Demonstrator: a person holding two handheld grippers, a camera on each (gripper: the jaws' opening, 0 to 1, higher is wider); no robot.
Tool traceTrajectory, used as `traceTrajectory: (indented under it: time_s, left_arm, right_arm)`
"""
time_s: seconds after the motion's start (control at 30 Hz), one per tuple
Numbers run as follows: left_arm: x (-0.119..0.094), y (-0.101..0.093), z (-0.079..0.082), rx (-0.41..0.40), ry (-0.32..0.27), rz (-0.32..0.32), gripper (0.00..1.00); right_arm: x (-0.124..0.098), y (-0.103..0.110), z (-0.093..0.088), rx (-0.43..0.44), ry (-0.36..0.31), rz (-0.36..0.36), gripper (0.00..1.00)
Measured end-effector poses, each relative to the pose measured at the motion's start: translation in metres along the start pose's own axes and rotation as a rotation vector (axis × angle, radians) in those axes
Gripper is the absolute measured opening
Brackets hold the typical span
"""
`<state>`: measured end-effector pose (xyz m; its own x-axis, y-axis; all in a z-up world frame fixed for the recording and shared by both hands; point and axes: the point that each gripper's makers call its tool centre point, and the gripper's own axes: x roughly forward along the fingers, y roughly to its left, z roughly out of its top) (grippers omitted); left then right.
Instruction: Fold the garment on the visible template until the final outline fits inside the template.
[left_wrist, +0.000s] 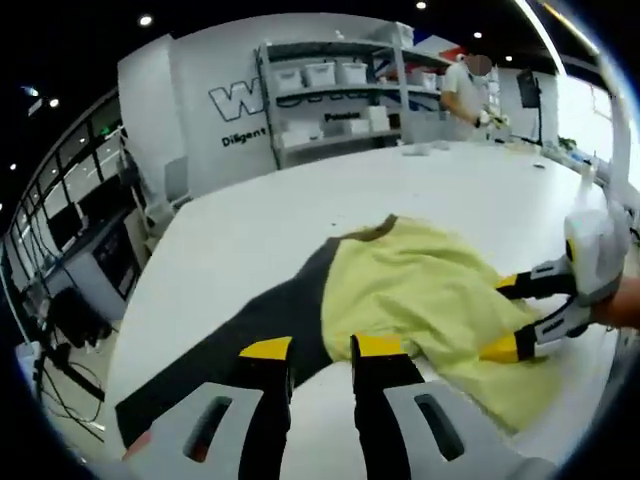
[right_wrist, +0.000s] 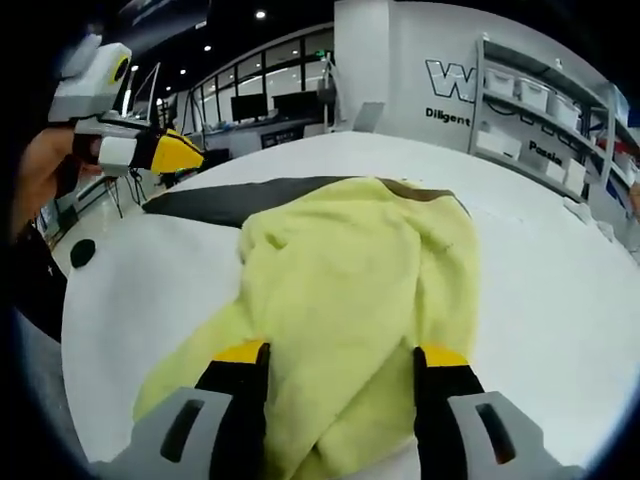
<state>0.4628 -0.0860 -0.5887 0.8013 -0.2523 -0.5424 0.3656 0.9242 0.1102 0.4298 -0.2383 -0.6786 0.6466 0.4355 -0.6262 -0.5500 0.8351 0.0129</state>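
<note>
Right claw (right_wrist: 340, 365) open over garment (right_wrist: 350, 280) | left claw (left_wrist: 320, 350) open at template (left_wrist: 250, 330) edge

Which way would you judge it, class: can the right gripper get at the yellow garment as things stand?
Probably yes: the right gripper is open, its jaws spread over the yellow garment, nothing between.

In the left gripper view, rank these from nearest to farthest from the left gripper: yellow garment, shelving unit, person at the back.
1. yellow garment, just ahead, right of the left gripper.
2. shelving unit, beyond the table's far edge.
3. person, far right; depth against the shelving is close.
</note>
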Motion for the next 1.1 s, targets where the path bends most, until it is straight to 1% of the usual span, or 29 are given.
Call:
traceTrajectory:
  time_s: [0.03,0.07,0.13,0.17,0.23,0.37,0.4,0.43,0.53,0.63,0.73,0.83,0.87,0.97,1.03,1.1]
  left_arm:
    - [0.003,-0.008,-0.001,0.004,0.002,-0.012,0.18]
    - [0.005,-0.021,-0.002,0.017,0.008,-0.038,0.18]
    - [0.009,-0.037,-0.003,0.015,0.006,-0.072,0.18]
    - [0.012,-0.048,-0.004,0.011,0.016,-0.098,0.18]
    - [0.015,-0.062,-0.005,0.02,0.018,-0.125,0.18]
    - [0.018,-0.082,-0.006,0.015,0.022,-0.166,0.18]
    - [0.019,-0.089,-0.008,0.032,0.028,-0.177,0.18]
    - [0.02,-0.091,-0.01,0.04,0.034,-0.178,0.18]
    - [0.023,-0.101,-0.021,0.044,0.06,-0.194,0.18]
    - [0.026,-0.107,-0.033,0.059,0.092,-0.203,0.18]
    - [0.029,-0.108,-0.043,0.057,0.117,-0.203,0.18]
    - [0.029,-0.106,-0.047,0.039,0.128,-0.207,0.17]
    - [0.027,-0.104,-0.047,0.03,0.126,-0.205,0.17]
    - [0.025,-0.1,-0.05,0.019,0.131,-0.203,0.17]
    - [0.023,-0.1,-0.052,0.008,0.133,-0.207,0.17]
    - [0.02,-0.101,-0.056,0.013,0.138,-0.208,0.17]
  right_arm:
    - [0.0,0.0,0.0,0.001,-0.001,-0.001,0.6]
    - [0.0,0.0,0.0,0.001,-0.001,-0.002,0.6]
    - [0.0,0.0,0.0,0.002,-0.002,-0.003,0.6]
    - [0.001,0.0,0.0,0.002,-0.003,-0.004,0.6]
    - [0.0,0.0,0.0,0.003,-0.004,-0.005,0.6]
    - [0.0,0.001,0.0,0.004,-0.009,-0.006,0.6]
    - [0.0,0.001,0.0,0.004,-0.01,-0.006,0.6]
    - [0.001,0.0,0.0,0.004,-0.011,-0.007,0.6]
    - [0.001,0.0,0.0,0.006,-0.012,-0.008,0.61]
    - [0.0,0.001,0.0,0.005,-0.012,-0.008,0.61]
    - [0.001,0.001,0.0,0.006,-0.008,-0.007,0.61]
    - [-0.001,0.0,0.001,0.028,0.002,-0.008,0.6]
    - [-0.002,0.0,0.001,0.044,-0.007,-0.006,0.6]
    - [-0.002,0.0,0.0,0.041,-0.014,-0.009,0.6]
    - [-0.002,0.0,0.001,0.05,-0.016,-0.01,0.6]
    - [-0.003,0.0,0.003,0.053,-0.019,-0.011,0.6]
